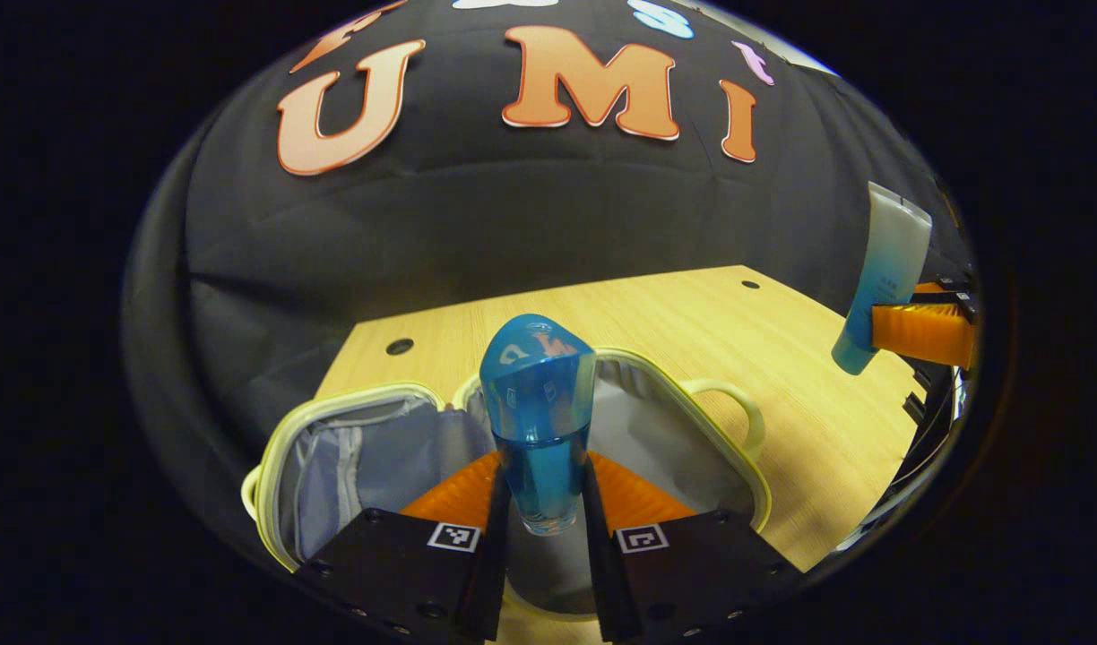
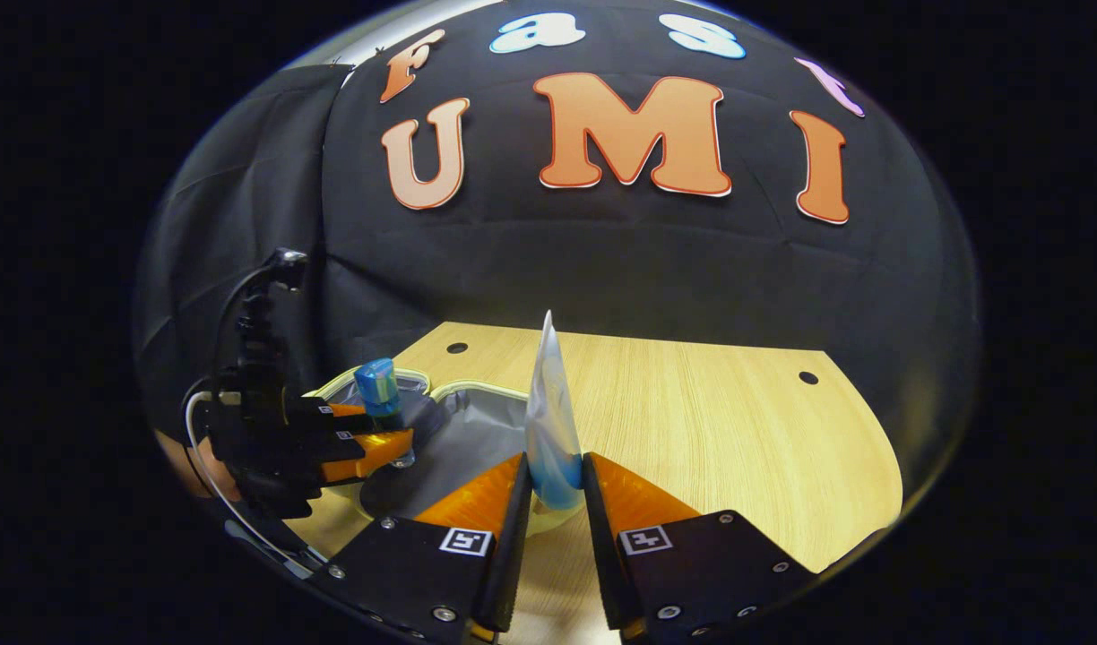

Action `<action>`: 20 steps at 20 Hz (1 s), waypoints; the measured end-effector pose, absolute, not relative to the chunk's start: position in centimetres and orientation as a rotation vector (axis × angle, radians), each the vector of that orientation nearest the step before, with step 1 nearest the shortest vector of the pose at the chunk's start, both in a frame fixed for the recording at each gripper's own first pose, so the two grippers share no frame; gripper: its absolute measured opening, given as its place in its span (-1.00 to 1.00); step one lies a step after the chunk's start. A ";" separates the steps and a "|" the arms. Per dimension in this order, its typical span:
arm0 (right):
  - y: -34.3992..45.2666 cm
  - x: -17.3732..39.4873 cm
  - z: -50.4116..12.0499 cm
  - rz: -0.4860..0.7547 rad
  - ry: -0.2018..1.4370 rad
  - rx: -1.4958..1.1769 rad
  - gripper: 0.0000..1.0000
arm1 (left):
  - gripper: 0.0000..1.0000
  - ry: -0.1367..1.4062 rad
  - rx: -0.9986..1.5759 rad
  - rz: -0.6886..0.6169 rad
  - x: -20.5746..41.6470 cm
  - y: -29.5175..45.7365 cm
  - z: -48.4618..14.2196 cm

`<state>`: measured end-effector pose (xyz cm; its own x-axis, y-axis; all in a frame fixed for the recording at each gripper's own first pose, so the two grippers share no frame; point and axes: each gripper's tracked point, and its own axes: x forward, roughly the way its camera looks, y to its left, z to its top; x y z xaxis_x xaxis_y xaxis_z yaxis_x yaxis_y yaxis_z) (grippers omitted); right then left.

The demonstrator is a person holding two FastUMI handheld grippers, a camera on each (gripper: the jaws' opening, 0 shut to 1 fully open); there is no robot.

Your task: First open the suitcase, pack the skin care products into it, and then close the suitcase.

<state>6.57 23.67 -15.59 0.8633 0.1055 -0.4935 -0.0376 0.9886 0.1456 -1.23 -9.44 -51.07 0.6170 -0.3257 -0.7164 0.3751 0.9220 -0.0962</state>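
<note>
Your left gripper (image 1: 541, 502) clamps the blue bottle (image 1: 538, 421) above the open suitcase (image 1: 513, 448) near the tabletop's (image 1: 781, 376) back-left corner; your right gripper (image 2: 556, 497) clamps the tube (image 2: 551, 421) beside it.

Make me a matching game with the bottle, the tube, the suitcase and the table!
Things:
1. blue bottle
2. tube
3. suitcase
4. table

Matches:
A. lying open
B. held in the right gripper
C. light wood, under everything
D. held in the left gripper

Pairs: 1-D, 2-B, 3-A, 4-C
</note>
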 end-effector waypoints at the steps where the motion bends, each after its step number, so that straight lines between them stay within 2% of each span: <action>1: 23.8 6.6 -15.8 0.081 0.530 0.137 -0.24 | -0.19 0.830 0.064 -0.407 -1.2 -9.6 -51.5; 10: 24.0 7.8 -16.8 0.121 0.559 0.146 -0.24 | -0.19 1.122 0.057 -0.347 -3.4 -9.6 -58.4; 11: 24.0 7.9 -17.0 0.124 0.564 0.143 -0.24 | -0.19 1.097 0.059 -0.349 -2.7 -9.7 -57.8; 20: 25.4 8.9 -18.3 0.186 0.601 0.171 -0.24 | -0.19 1.195 0.135 -0.309 -1.1 -10.3 -61.0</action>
